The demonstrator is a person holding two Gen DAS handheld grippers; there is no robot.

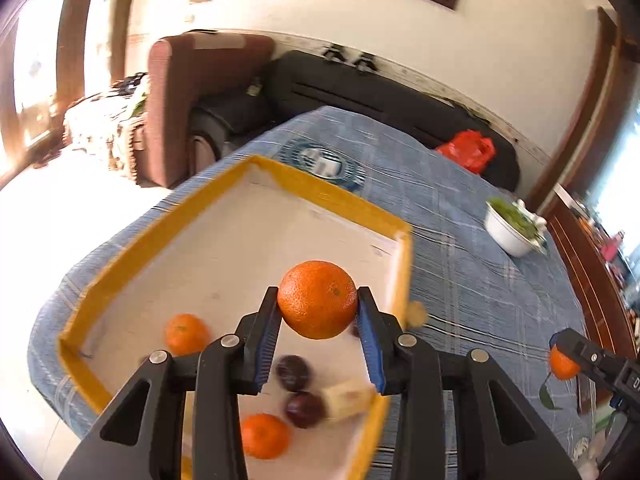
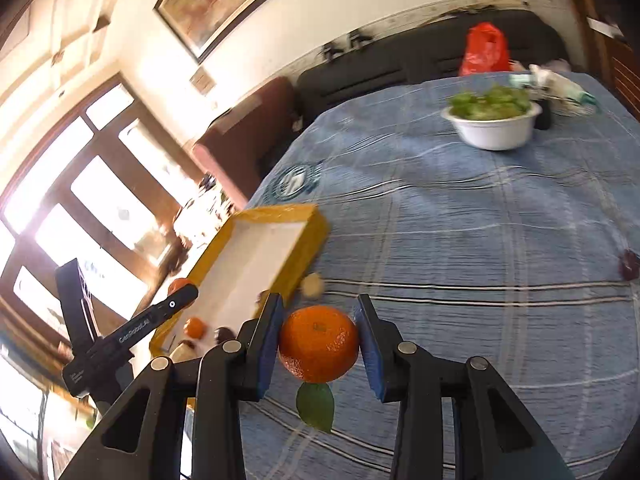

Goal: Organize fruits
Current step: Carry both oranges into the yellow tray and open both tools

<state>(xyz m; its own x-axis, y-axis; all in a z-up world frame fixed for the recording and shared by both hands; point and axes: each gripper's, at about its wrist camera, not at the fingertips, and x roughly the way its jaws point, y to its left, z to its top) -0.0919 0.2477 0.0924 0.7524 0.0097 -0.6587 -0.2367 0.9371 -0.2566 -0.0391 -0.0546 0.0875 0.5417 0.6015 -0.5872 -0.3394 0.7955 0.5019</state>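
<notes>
The left gripper (image 1: 318, 312) is clenched on a round orange (image 1: 317, 299) above the yellow-rimmed cardboard tray (image 1: 120, 240) near the blue-checked tabletop's (image 1: 460, 240) edge. The right gripper (image 2: 319, 344) grasps a leafy tangerine (image 2: 319, 344) over bare cloth. Released high, either could bounce out or bruise the dark plums (image 1: 294, 372).

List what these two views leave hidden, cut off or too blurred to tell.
- Left wrist view: pale fruit in the yellow tray is motion-blurred; kind unclear.
- Left wrist view: right gripper cut off by the edge, covering its orange.
- Right wrist view: dark fruit at the edge, blurred.
</notes>
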